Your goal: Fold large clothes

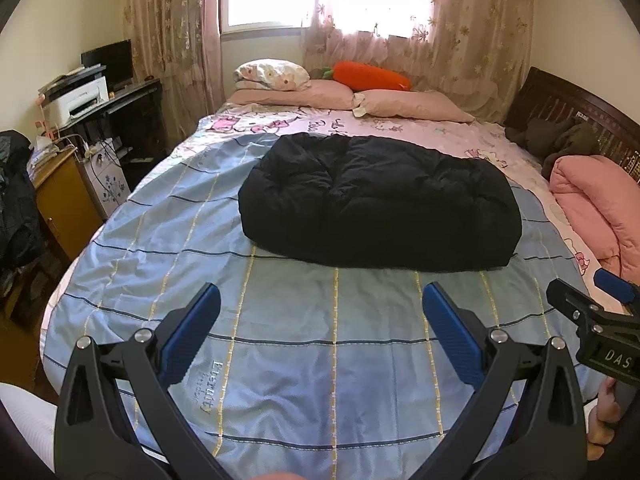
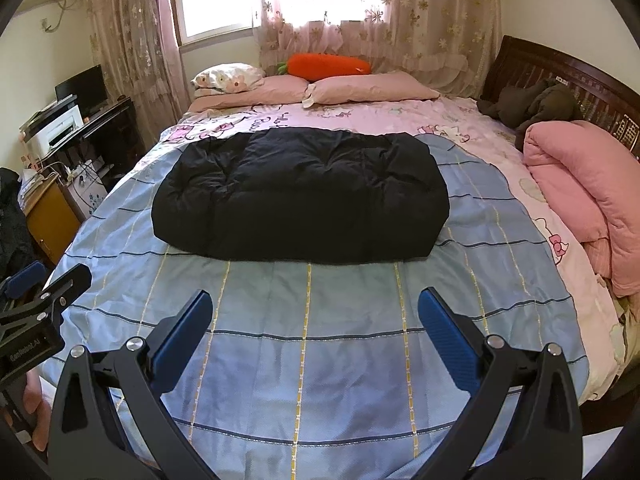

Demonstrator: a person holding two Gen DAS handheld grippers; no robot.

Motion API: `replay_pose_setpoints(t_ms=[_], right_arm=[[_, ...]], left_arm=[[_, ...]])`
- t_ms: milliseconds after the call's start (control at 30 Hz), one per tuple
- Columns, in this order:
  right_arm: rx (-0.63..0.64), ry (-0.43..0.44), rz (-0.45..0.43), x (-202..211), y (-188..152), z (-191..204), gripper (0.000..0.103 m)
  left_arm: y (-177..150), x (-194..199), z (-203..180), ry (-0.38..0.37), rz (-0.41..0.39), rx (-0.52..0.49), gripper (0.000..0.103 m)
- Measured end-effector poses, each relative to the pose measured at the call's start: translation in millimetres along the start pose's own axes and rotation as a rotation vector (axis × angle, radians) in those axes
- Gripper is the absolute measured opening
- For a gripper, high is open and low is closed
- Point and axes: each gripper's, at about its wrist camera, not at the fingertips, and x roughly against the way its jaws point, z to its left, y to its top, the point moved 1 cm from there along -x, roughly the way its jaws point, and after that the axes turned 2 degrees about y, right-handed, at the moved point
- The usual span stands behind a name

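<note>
A black puffy coat (image 1: 380,204) lies folded into a compact rectangle on the blue checked sheet (image 1: 304,340) in the middle of the bed; it also shows in the right wrist view (image 2: 300,196). My left gripper (image 1: 320,304) is open and empty, held above the sheet in front of the coat. My right gripper (image 2: 316,312) is open and empty too, at the same distance from the coat. Each gripper shows at the edge of the other's view: the right gripper (image 1: 592,312) and the left gripper (image 2: 44,292).
Pink pillows (image 1: 348,98) and an orange carrot plush (image 1: 370,76) lie at the far end of the bed. A folded pink quilt (image 2: 588,192) and dark clothes (image 2: 536,106) lie along the right side by the wooden headboard (image 2: 568,76). A desk with a printer (image 1: 76,100) stands left.
</note>
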Motion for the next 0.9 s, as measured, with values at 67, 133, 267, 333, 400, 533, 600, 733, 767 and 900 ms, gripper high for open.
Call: replay_pose_setpoints(t_ms=[67,133,267,333,400,533,600,733,767,900], right_arm=[[0.001,-0.003,0.002,-0.5,0.5,0.3,0.102],[-0.003,-0.004,0.003,-0.5,1.1,-0.7,0.102],[-0.012,-0.005,0.008,-1.3,0.7,-0.5,0.102],[-0.013,-0.006,0.009,-1.9,0.4,-0.3,0.102],[-0.01,-0.007,0.01,-1.8,0.5,0.1,0.102],[0.0,-0.016,0.015,-3.1,-1.2,2.0,0.102],[0.0,-0.013,0.02,-4.3,-2.0,3.2,0.102],[-0.002,-0.012,0.023,-4.7,-1.8,3.3,0.102],[-0.003,-0.012,0.024,-5.1,-2.2,2.8,0.102],[-0.002,-0.014,0.026,-5.5,-2.2,3.0,0.102]], left_arm=[[1.3,-2.3,0.5,-0.009,0.009,0.001,0.101],[0.8,-2.5,-1.3,-0.003,0.009,-0.005,0.101],[-0.6,-2.5,-5.0,0.003,0.009,-0.02,0.101],[-0.3,-3.7,-5.2,-0.001,0.014,-0.016,0.101],[-0.1,-4.7,-4.2,-0.01,0.022,-0.006,0.101],[0.3,-5.6,-1.5,-0.015,0.029,0.005,0.101],[0.4,-6.1,-1.2,-0.014,0.03,0.005,0.101],[-0.8,-7.5,-1.5,-0.014,0.04,-0.001,0.101],[-1.1,-7.7,-1.5,-0.014,0.042,-0.002,0.101],[0.0,-9.4,-0.5,-0.014,0.039,-0.001,0.101]])
